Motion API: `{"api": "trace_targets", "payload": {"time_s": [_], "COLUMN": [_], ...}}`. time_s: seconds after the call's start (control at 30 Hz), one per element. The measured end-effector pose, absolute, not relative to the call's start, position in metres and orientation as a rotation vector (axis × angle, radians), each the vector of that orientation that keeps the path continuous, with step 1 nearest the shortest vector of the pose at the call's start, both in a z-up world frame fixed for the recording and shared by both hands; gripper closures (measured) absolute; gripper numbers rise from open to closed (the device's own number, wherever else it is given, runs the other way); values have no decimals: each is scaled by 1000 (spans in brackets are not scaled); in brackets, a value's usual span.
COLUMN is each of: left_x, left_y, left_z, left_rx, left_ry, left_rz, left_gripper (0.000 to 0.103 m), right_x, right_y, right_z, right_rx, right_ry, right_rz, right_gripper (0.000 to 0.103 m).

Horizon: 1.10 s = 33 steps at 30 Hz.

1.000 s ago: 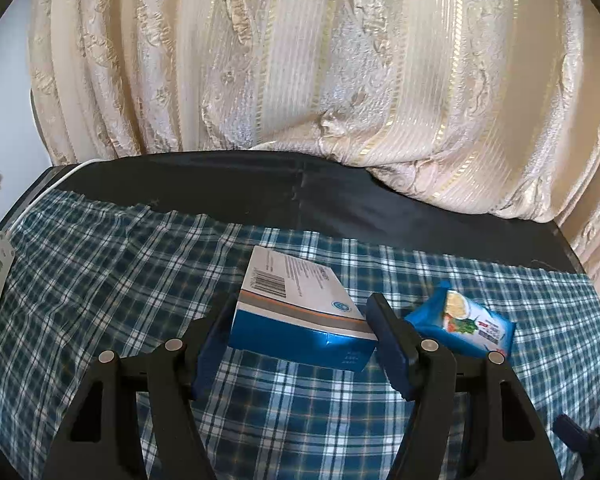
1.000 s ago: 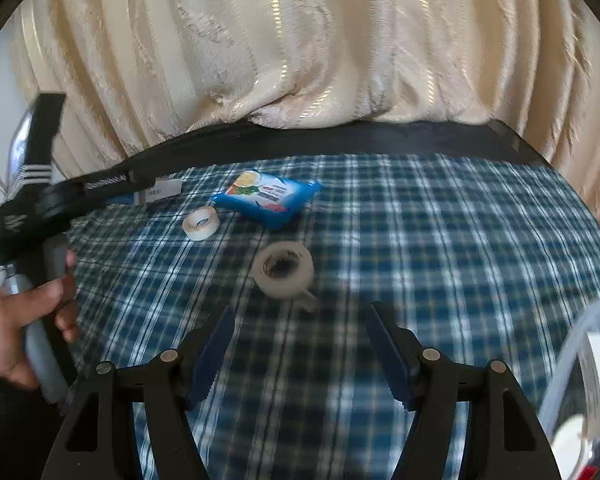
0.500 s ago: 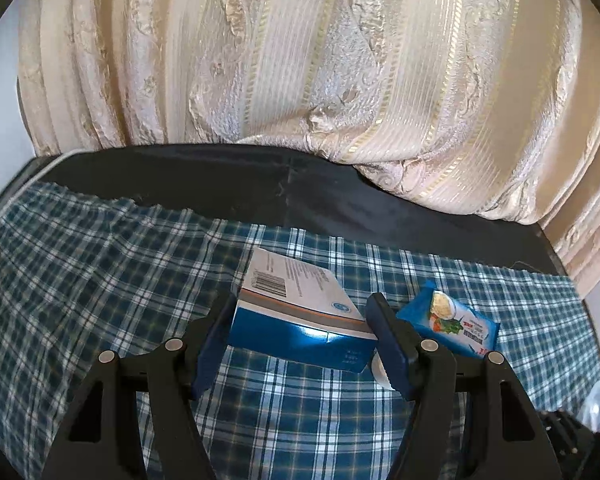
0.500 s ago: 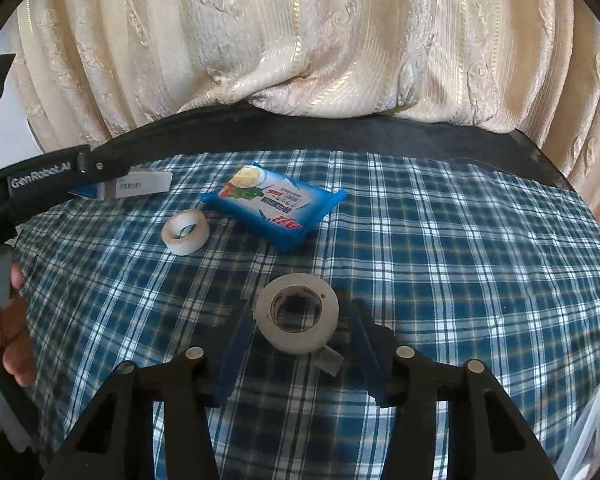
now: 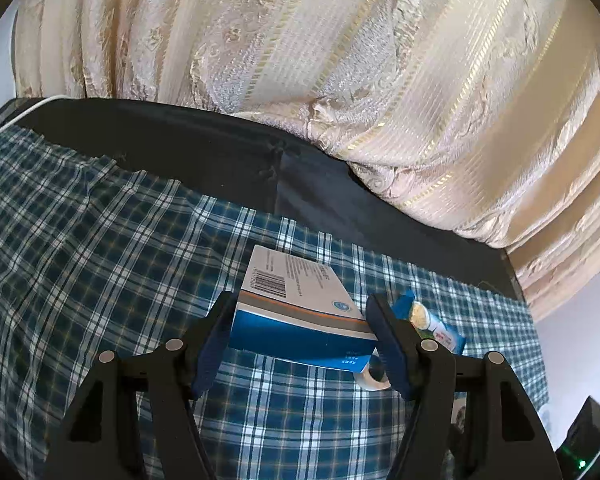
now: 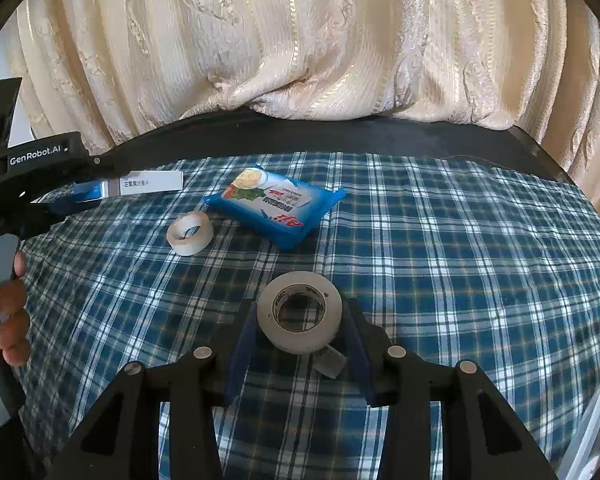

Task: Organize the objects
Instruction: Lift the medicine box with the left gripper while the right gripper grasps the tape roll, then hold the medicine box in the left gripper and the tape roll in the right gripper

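While left gripper [image 5: 300, 340] pinches the blue box [image 5: 296, 320], right gripper [image 6: 300, 340] jaws are closing around the tape roll [image 6: 299, 312] — squeeze evenly across its sides, lift straight — loose tab dangles.

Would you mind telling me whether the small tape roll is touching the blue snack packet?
Apart. The right wrist view shows a strip of checked cloth between the small tape roll and the blue snack packet.

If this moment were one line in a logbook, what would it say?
left gripper: shut on box | right gripper: closing around tape roll
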<state>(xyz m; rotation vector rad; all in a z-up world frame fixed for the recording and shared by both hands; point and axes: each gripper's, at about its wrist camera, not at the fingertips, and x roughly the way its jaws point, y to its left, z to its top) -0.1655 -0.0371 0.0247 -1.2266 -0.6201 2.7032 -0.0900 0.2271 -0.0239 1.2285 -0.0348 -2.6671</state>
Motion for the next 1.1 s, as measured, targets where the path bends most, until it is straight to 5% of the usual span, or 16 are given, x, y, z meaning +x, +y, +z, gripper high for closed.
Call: {"api": "trace_targets", "payload": {"time_s": [1.1], "left_x": [-179], "left_y": [-17], "left_z": [-13], "left_rx": [-1457], "left_ry": [-426], "left_rz": [2655], "left_gripper": [33], "right_x": [-62], "right_y": [246], "right_z": [-17], "right_rx": [1186], "right_ry": [-136], "right_rz": [-2687], "right_gripper": [57]}}
